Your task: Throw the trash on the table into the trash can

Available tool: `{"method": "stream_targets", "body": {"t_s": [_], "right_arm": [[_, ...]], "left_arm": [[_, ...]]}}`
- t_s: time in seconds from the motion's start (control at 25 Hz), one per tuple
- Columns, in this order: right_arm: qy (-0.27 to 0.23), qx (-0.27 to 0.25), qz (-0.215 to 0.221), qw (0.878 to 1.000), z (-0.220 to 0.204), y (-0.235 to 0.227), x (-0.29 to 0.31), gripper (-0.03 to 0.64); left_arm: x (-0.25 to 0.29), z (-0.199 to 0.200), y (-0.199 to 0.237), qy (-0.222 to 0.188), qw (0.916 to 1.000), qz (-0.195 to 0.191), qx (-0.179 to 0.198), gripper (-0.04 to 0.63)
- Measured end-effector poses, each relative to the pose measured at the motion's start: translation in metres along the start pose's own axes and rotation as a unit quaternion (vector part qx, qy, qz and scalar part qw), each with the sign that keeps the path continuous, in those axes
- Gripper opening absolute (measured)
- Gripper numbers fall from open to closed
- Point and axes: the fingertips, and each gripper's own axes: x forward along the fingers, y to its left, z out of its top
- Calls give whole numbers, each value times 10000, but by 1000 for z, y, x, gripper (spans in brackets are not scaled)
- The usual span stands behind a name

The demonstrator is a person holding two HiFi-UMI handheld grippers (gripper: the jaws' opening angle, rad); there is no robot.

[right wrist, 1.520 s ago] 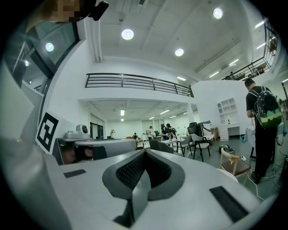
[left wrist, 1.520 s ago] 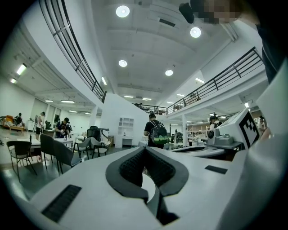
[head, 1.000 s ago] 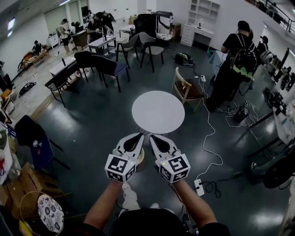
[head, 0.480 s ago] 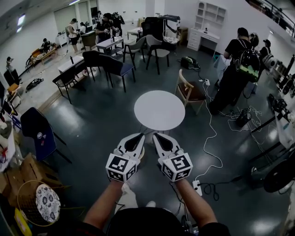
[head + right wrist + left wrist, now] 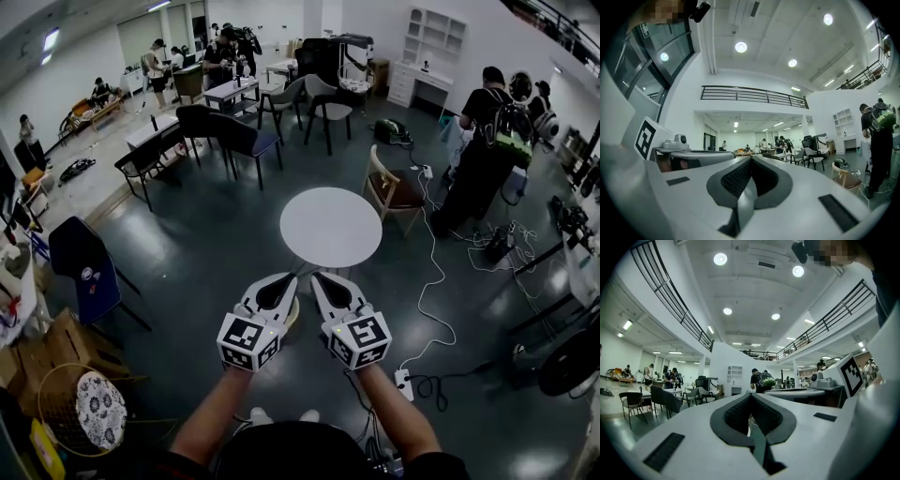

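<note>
"Where was the table, then?"

"The round table [image 5: 330, 227] stood on the dark floor, its top flat and plain white, with a wooden chair [image 5: 392, 187] just beside its far right edge."

"And the grippers?"

"They were held level side by side, just short of it. The left gripper [image 5: 292, 277] and right gripper [image 5: 316, 277] were both clenched, pad on pad."

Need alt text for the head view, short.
Seen from above, a person holds the left gripper and right gripper side by side, both shut and empty, pointing toward a round white table whose top looks bare. Beyond it, chairs and people fill the hall.
</note>
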Motion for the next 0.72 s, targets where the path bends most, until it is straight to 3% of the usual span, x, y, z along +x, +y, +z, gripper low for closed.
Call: {"method": "stream_targets", "body": {"t_s": [0.72], "right_arm": [[91,135,-284,9995,-6,50,7,17]], "left_arm": [[-59,1,20,196,9996,-193,15,15]]}}
